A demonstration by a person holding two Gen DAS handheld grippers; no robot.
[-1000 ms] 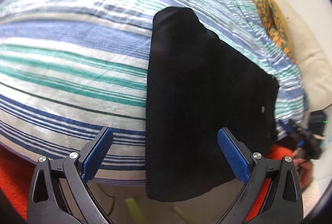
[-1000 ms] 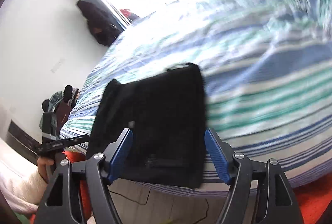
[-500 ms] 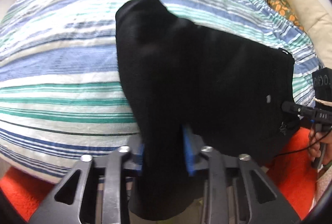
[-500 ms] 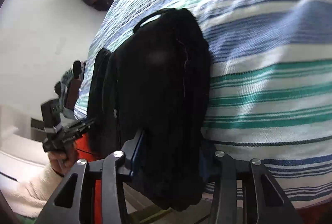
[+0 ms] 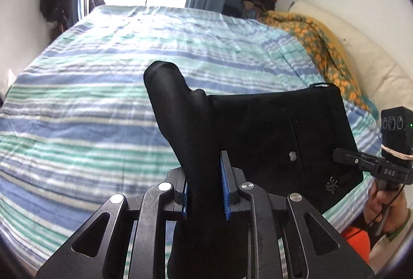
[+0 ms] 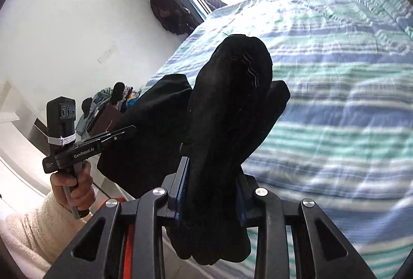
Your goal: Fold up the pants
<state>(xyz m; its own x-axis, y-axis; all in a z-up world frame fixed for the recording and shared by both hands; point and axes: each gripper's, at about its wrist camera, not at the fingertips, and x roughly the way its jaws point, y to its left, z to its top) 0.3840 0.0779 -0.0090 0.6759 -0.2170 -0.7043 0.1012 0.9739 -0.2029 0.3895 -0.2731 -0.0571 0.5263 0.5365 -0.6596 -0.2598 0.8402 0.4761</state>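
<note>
Lifting the black pants (image 5: 271, 129) off the near edge of the striped bed (image 5: 90, 98): left gripper (image 5: 205, 186) and right gripper (image 6: 210, 191) each clamp bunched fabric, jaws having just closed on it. Next, probably carry the near edge toward the far side, hands level, and lay it down.

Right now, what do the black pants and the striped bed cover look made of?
Black pants: soft matte woven cloth, probably cotton blend; they drape limply and show stitching. Blue, green and white striped bed cover: thin woven cotton, by its fine wrinkles and matte look.
</note>
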